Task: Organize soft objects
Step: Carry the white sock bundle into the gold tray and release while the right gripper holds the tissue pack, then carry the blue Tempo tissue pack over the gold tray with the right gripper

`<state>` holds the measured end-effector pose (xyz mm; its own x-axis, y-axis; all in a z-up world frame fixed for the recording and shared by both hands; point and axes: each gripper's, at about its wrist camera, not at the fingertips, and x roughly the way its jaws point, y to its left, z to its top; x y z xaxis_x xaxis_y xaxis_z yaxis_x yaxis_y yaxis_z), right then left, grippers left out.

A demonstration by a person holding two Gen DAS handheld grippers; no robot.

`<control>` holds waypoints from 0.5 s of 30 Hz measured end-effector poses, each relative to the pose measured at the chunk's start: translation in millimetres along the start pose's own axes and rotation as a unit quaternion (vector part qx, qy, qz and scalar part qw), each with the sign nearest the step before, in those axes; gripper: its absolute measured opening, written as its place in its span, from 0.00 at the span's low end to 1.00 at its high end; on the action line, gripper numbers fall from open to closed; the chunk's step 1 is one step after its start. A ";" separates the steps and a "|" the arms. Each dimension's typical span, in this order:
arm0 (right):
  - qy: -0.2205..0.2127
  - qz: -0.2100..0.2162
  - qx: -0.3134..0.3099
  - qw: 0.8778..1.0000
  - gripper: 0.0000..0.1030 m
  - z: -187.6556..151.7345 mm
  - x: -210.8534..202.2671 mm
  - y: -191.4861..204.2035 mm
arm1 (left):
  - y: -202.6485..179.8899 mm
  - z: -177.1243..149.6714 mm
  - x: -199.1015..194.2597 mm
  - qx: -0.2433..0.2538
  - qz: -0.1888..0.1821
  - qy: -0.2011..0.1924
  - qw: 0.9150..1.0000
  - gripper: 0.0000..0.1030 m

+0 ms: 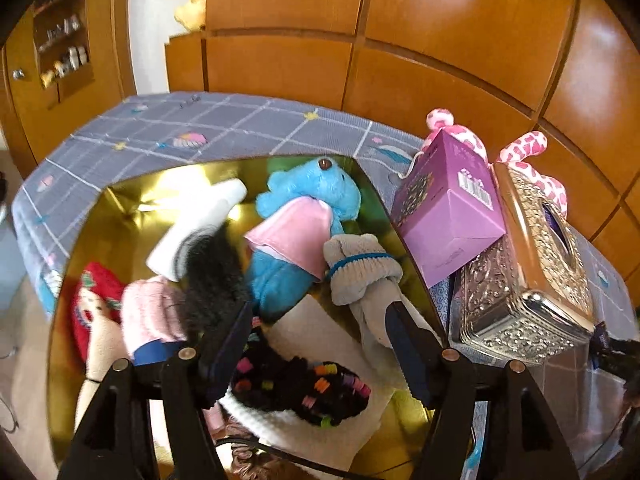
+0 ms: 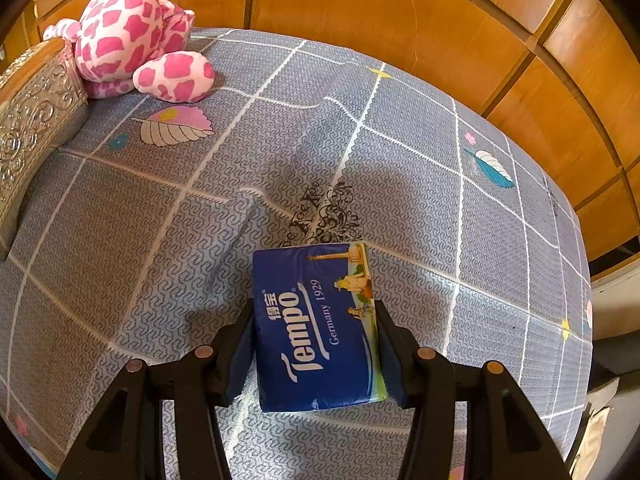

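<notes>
In the left wrist view my left gripper (image 1: 320, 336) hangs open over a gold box (image 1: 120, 208) that holds a blue plush toy (image 1: 308, 216), a grey rolled sock (image 1: 360, 272), a white and black sock (image 1: 200, 236), a pink sock (image 1: 152, 308), a red toy (image 1: 96, 304) and a black knit piece with coloured dots (image 1: 300, 388). Nothing is between its fingers. In the right wrist view my right gripper (image 2: 316, 340) is shut on a blue Tempo tissue pack (image 2: 316, 328), held just above the grey patterned bedsheet (image 2: 160, 220).
A purple carton (image 1: 448, 208) leans on an ornate silver tissue box (image 1: 528, 280) right of the gold box. A pink-and-white spotted plush (image 2: 132, 36) lies beside the silver box (image 2: 32, 112). Wooden wall panels (image 2: 360, 8) stand behind the bed.
</notes>
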<state>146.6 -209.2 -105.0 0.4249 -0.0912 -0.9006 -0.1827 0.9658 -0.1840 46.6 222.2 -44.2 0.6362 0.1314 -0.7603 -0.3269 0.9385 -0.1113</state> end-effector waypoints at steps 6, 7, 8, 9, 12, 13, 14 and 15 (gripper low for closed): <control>0.000 -0.002 0.000 1.000 0.52 -0.7 -0.2 0.9 | -6.2 -8.3 -25.2 0.021 0.017 -0.036 0.999 0.69; 0.000 -0.002 0.000 1.000 0.52 -0.7 0.0 0.8 | -6.4 -9.6 -28.8 0.024 0.018 -0.039 0.999 0.69; 0.000 -0.002 0.000 1.000 0.52 -0.8 0.1 0.7 | -6.7 -11.7 -32.8 0.027 0.020 -0.042 0.999 0.69; 0.000 -0.002 -0.001 1.000 0.52 -0.8 0.2 0.9 | -6.2 -14.0 -36.3 0.029 0.021 -0.044 0.998 0.70; 0.000 -0.003 0.000 1.000 0.52 -1.6 -0.3 2.4 | -3.5 -20.9 -43.8 0.032 0.025 -0.043 0.998 0.70; 0.000 -0.003 0.000 1.000 0.52 -1.8 -0.4 2.5 | -2.9 -23.3 -46.0 0.034 0.026 -0.043 0.998 0.70; 0.001 -0.003 0.001 1.000 0.52 -1.8 -0.5 2.6 | -2.4 -25.7 -47.7 0.038 0.027 -0.043 0.998 0.70; 0.001 -0.002 0.003 1.000 0.52 -1.7 -0.4 2.5 | -1.2 -28.4 -50.5 0.042 0.030 -0.044 0.998 0.70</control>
<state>144.5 -207.2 -105.8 0.4235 -0.0963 -0.9008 -0.1763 0.9666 -0.1862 -4.9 205.4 -23.9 0.6774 0.2126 -0.7042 -0.3094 0.9509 -0.0105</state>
